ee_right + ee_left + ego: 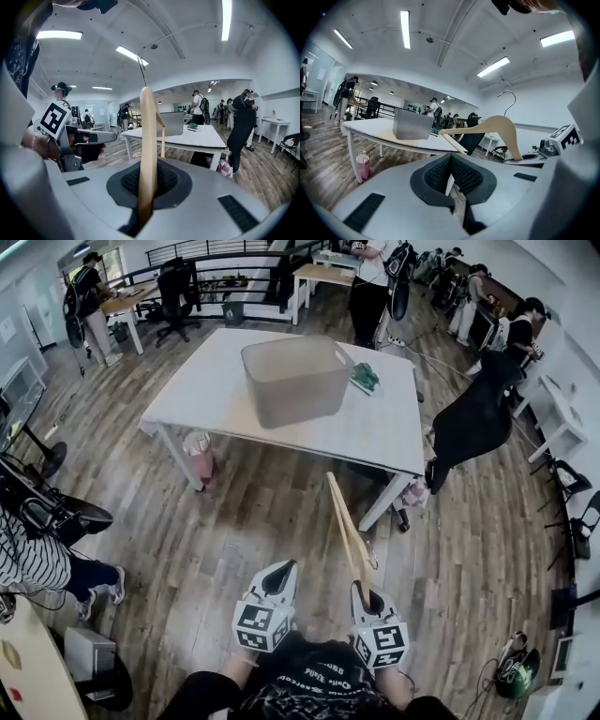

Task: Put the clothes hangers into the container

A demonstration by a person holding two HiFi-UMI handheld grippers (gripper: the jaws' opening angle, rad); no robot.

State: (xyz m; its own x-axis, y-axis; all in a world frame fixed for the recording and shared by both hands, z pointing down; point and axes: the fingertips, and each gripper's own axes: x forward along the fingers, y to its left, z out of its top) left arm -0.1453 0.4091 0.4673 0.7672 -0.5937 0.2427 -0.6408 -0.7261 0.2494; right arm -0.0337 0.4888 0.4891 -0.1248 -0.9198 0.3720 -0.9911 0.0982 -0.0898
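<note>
Your right tool (pixel 362 592) is clamped tight on the wooden hanger (pixel 347 526), pads pinching the low end of one arm. The hanger rises up and forward out of the tool, and the right gripper view has it edge-on, dead centre. In the left gripper view it shows side-on with the metal hook (pixel 508 100) on top. It's in the air over the wood floor (pixel 234 521), well short of the bench (pixel 211 395), touching nothing but your tool. The container (pixel 295 381) (grey, open top) stands upright on the bench, well apart from the hanger, with a small green item (pixel 364 379) just beside its right side. Your left tool (pixel 285 568) has its pads together on nothing and is held just beside the right tool, clear of the hanger. A pink bottle (pixel 199 454) sits on the floor by the near-left bench leg.
</note>
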